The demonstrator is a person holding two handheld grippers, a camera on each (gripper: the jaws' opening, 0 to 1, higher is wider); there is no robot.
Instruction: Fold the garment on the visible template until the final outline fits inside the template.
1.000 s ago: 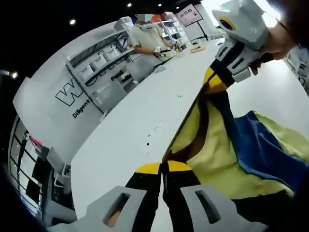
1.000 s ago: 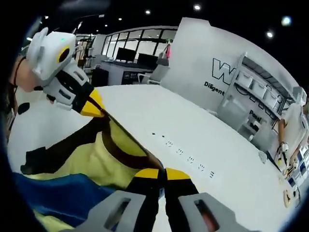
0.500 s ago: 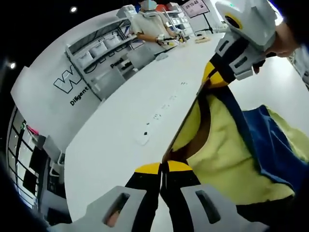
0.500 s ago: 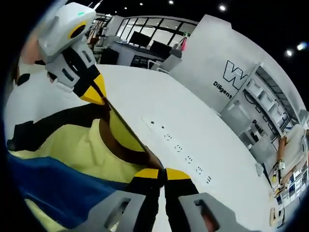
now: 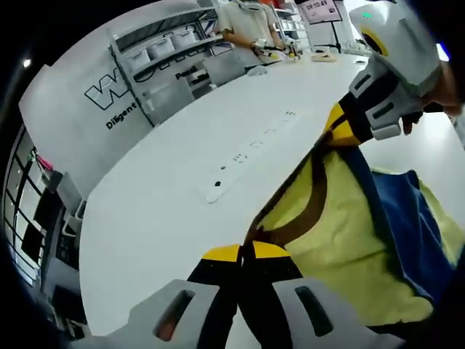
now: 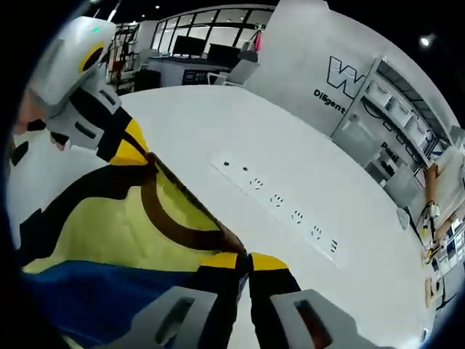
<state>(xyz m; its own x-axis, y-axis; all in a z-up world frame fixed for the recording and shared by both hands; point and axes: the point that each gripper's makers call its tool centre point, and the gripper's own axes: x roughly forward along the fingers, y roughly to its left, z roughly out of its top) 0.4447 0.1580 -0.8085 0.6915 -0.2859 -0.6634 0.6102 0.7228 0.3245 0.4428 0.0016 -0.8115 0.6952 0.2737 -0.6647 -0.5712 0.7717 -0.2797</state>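
Note:
A yellow garment [image 5: 341, 233] with a brown trim band and a blue part [image 5: 407, 218] hangs stretched above the white table [image 5: 167, 211]. My left gripper [image 5: 245, 253] is shut on one end of the brown-trimmed edge. My right gripper [image 6: 245, 259] is shut on the other end of that edge. In the left gripper view the right gripper [image 5: 341, 127] holds the far end, a hand behind it. In the right gripper view the left gripper [image 6: 134, 149] holds the far end, and the yellow garment [image 6: 102, 225] spreads down to its blue part [image 6: 94, 298].
A white strip with small dark markings [image 6: 280, 203] runs along the table, also the white strip [image 5: 251, 156]. A grey wall panel with lettering [image 5: 109, 102] and shelves stand behind. A person [image 5: 251, 25] works at the far end of the table.
Both views have swung and tilted while the grippers keep their hold. The garment edge between them now sags in a curve, and the brown trim shows more.

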